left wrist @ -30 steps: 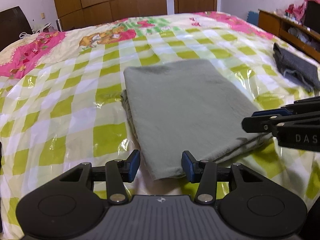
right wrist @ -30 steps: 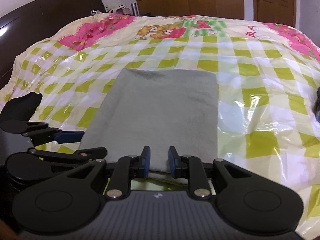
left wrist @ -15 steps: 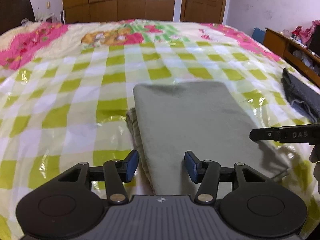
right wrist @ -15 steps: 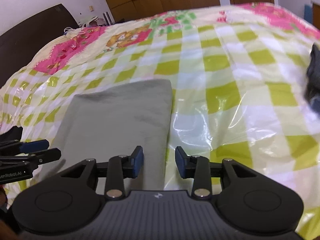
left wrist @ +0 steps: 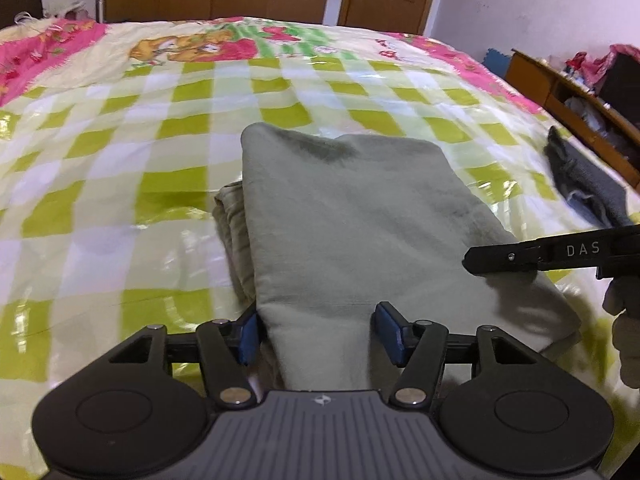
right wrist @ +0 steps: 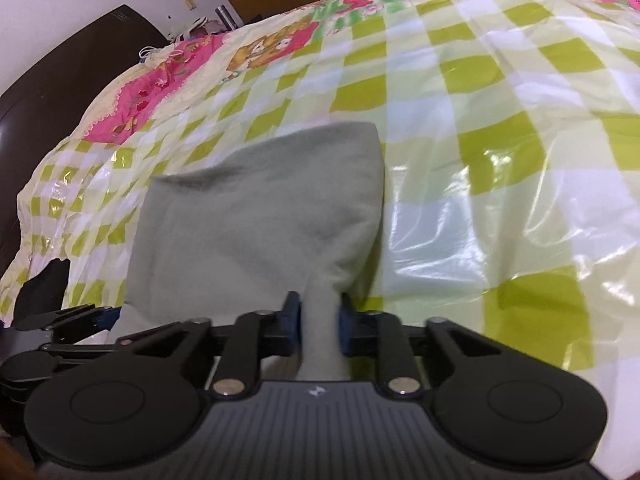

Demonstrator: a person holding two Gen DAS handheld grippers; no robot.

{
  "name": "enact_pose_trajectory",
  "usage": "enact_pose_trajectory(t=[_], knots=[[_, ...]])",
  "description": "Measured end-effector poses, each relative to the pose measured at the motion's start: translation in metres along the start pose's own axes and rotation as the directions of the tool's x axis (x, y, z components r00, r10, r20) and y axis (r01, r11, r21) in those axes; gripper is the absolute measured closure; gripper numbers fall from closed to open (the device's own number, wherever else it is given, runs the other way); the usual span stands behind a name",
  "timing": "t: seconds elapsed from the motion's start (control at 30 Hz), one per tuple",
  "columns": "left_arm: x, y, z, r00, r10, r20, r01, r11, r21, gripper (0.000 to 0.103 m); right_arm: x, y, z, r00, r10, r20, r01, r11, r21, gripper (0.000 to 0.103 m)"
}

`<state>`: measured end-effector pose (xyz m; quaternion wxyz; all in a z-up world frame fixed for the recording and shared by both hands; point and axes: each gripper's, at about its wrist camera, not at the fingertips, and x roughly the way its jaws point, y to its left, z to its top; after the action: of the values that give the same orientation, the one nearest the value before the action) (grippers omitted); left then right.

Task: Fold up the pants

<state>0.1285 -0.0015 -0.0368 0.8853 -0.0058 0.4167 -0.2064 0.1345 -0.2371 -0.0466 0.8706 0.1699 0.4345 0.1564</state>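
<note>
Grey-green cloth is bunched up between the blue pads of the right tongs (right wrist: 319,322) now, and the jaws are closing on it, so that side has a pinch on the near right corner of the pants (right wrist: 256,224). A moment ago those same jaws were spread apart over flat fabric with nothing caught, so this is a fresh grab. The corner is already puckered and pulled toward the camera, which wasn't the case before.

The left tongs (left wrist: 320,334) are the opposite story: jaws opening wider than they were 1 second back, straddling the near left corner with cloth lying between the pads but no squeeze on it yet. They've also slid in closer to that edge.

The pants sit folded into a thick rectangle in the middle of the checked bedspread (left wrist: 120,184), layers peeking out on the left side. A dark garment (left wrist: 584,184) lies off to the right, well apart.

My read: 1 corner is secured, the other is still pending, then comes the next fold away from the near edge. Lifting with only 1 side held would probably skew the stack.
</note>
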Motion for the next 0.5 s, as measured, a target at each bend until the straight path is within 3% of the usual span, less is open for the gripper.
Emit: enact_pose_trajectory(t=[0.17,0.33,0.5], knots=[[0.021,-0.027,0.012,0.998,-0.061,-0.004,0.061,0.997,0.039,0.035,-0.023,-0.021,0.010,0.996,-0.085,0.028,0.084,0.996,0.008,0.089],[0.016,-0.042,0.014,0.999,-0.038,0.017,0.037,0.995,0.097,0.035,-0.034,-0.028,0.013,0.985,-0.171,0.019,0.171,0.985,-0.018,0.080],[0.000,-0.034,0.007,1.000,0.021,0.023,-0.022,0.996,0.086,0.034,-0.049,-0.017,0.006,0.971,-0.225,0.083,0.229,0.973,-0.043,0.078]])
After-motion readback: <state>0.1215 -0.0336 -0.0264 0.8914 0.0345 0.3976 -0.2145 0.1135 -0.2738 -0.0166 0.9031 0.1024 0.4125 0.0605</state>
